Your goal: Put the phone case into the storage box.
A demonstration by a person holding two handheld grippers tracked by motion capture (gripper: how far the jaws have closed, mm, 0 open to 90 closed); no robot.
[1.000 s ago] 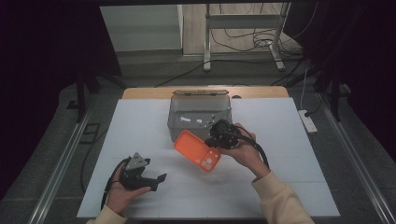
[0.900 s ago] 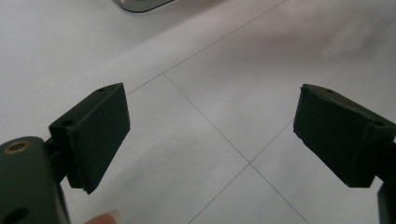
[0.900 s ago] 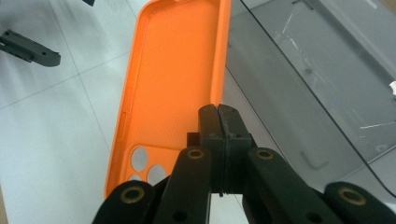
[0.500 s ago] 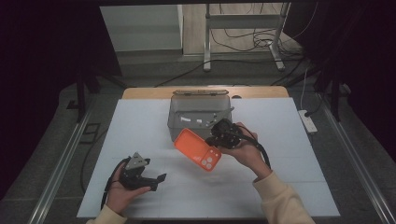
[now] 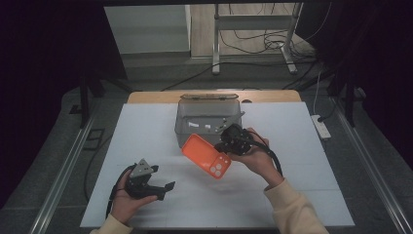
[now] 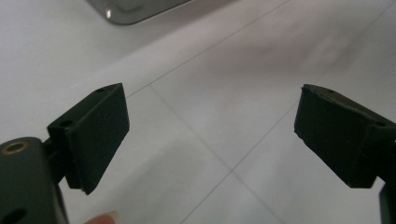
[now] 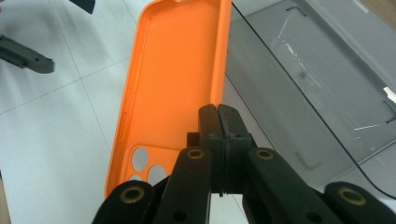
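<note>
Right gripper (image 7: 218,109) clamped shut on orange phone case's (image 7: 177,79) rim | case held tilted just beside grey bin (image 5: 208,117), mid-worktop (image 5: 146,126) toward far edge | left gripper (image 6: 210,135) wide open, empty, near front-left corner

Orange phone case (image 7: 173,79): top end cut off by upper edge in right gripper view; edge near camera holes hidden behind right gripper (image 7: 218,109), pinched rim not visible between shut jaws. Grey bin (image 6: 135,7): mere corner in left gripper view, rest cut off above, blurred. Bin contents in high view too small to tell. Fingertip (image 6: 105,218) below left gripper (image 6: 210,135) cut off by bottom edge.
</note>
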